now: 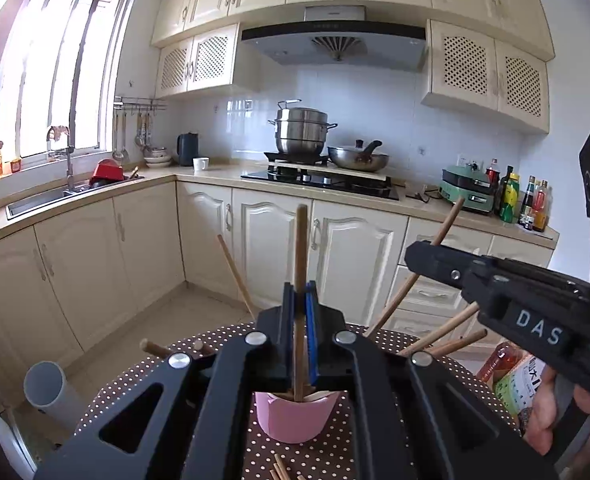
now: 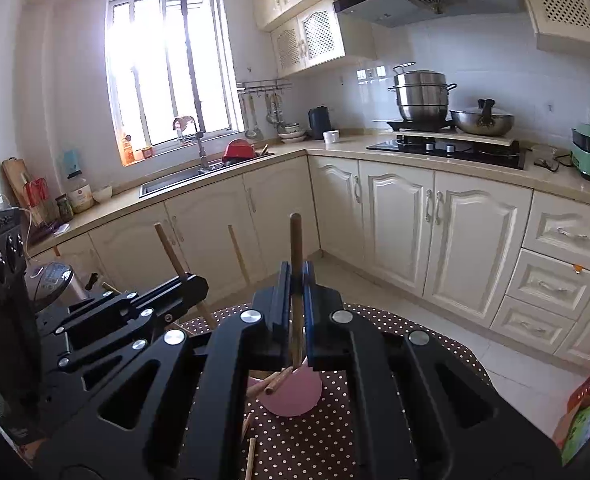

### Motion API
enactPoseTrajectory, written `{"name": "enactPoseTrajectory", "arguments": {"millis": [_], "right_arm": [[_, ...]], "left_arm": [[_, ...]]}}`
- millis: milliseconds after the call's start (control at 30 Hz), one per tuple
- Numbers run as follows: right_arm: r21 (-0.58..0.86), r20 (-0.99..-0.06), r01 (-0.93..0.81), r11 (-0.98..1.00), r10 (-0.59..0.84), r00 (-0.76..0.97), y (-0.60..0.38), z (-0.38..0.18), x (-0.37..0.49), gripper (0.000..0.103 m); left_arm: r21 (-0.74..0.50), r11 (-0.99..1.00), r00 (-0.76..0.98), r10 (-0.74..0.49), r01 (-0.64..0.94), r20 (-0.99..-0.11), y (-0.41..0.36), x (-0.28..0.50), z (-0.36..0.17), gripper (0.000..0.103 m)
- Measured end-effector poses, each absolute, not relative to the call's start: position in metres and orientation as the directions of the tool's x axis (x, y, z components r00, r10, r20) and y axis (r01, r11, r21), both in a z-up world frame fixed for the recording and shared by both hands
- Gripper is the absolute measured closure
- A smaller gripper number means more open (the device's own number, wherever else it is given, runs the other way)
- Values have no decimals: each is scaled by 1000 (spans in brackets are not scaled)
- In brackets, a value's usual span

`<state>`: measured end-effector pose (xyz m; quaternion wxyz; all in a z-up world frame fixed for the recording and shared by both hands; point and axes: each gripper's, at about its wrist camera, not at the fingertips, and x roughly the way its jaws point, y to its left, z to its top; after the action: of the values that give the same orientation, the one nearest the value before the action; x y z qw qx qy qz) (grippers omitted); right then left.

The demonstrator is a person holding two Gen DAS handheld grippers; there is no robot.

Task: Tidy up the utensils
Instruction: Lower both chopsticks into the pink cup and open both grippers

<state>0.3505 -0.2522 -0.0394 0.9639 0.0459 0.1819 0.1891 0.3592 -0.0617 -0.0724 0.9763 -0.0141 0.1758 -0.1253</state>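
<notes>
Wooden chopsticks [image 1: 299,280] are standing clamped upright in each closed gripper, left gripper [image 1: 299,300] and right gripper [image 2: 296,280], hovering over the pink cup [image 1: 295,416] at lower centre; lowering each tip straight inside before releasing seems wisest.

Cream cabinets [image 1: 275,236], bright window [image 1: 59,68], tiled floor [image 2: 475,344]

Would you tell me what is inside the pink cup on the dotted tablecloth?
The pink cup holds the lower end of the upright chopstick gripped by the left gripper. Its interior and bottom are hidden by the gripper's frame.
</notes>
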Motion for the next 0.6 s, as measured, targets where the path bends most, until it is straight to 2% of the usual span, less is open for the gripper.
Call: {"name": "enactPoseTrajectory", "arguments": {"millis": [133, 167, 200, 233, 333, 433, 533, 600], "right_arm": [[138, -332, -333, 933, 360, 872, -248, -38, 346, 96], [134, -329, -331, 934, 357, 874, -247, -38, 344, 96], [133, -328, -330, 935, 356, 875, -246, -37, 344, 96], [131, -327, -326, 936, 351, 877, -244, -36, 342, 96], [125, -312, -314, 941, 337, 888, -243, -34, 335, 96], [130, -304, -298, 946, 324, 896, -245, -32, 327, 86], [130, -283, -284, 950, 310, 908, -249, -29, 316, 61], [128, -257, -273, 954, 297, 920, -252, -25, 306, 58]], "left_arm": [[-60, 965, 909, -260, 254, -325, -64, 353, -71, 95], [-61, 964, 909, -264, 258, -323, -65, 351, -71, 91], [-63, 963, 908, -268, 262, -323, -65, 349, -70, 76], [-65, 962, 908, -272, 265, -320, -65, 346, -69, 72], [-54, 965, 913, -259, 255, -315, -66, 339, -65, 72], [-71, 961, 911, -275, 266, -308, -64, 330, -60, 70], [-85, 961, 914, -278, 264, -296, -63, 321, -55, 66], [-86, 961, 918, -278, 264, -284, -62, 314, -51, 61]]}}
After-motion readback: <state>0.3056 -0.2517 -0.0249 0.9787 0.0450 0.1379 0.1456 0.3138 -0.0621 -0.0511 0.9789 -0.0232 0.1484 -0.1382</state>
